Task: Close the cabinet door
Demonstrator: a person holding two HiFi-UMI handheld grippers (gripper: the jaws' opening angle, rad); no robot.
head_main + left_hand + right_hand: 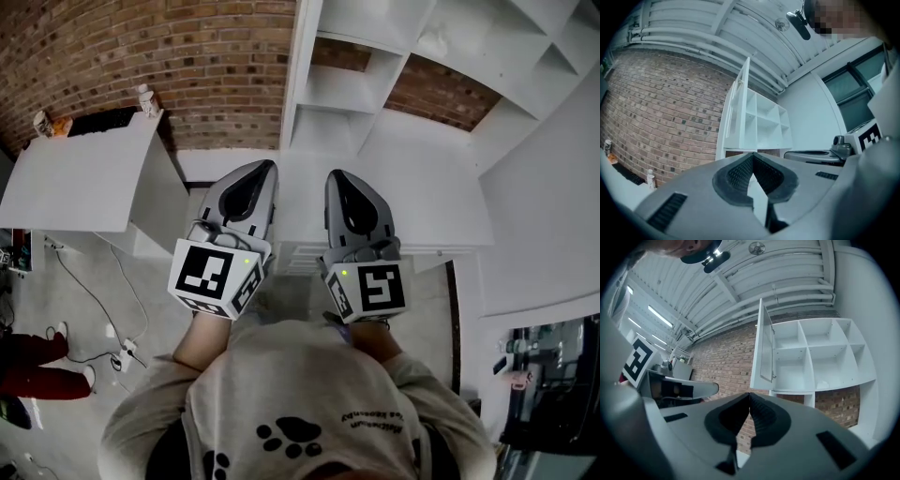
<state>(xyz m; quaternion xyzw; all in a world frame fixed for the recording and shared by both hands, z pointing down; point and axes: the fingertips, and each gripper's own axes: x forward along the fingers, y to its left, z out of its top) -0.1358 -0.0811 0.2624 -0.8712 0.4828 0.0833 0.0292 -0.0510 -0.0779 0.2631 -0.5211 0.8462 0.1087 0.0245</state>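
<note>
A white open-shelf cabinet (820, 357) hangs on the brick wall ahead. Its door (765, 345) at the upper left stands open, swung out toward me; in the left gripper view the door (743, 101) shows nearly edge-on in front of the cabinet (764, 124). In the head view the cabinet (342, 89) rises beyond both grippers. My left gripper (265, 169) and right gripper (336, 178) are held side by side, pointing at the cabinet and well short of it. Both are shut with nothing between the jaws, as the left gripper (752, 155) and right gripper (749, 393) show in their own views.
A low white counter (427, 202) lies under the cabinet, right in front of the grippers. At the left stands a white table (80, 173) with a bottle (145, 98) on its far edge. Cables and a power strip (127, 354) lie on the floor, near a person's legs (37, 361).
</note>
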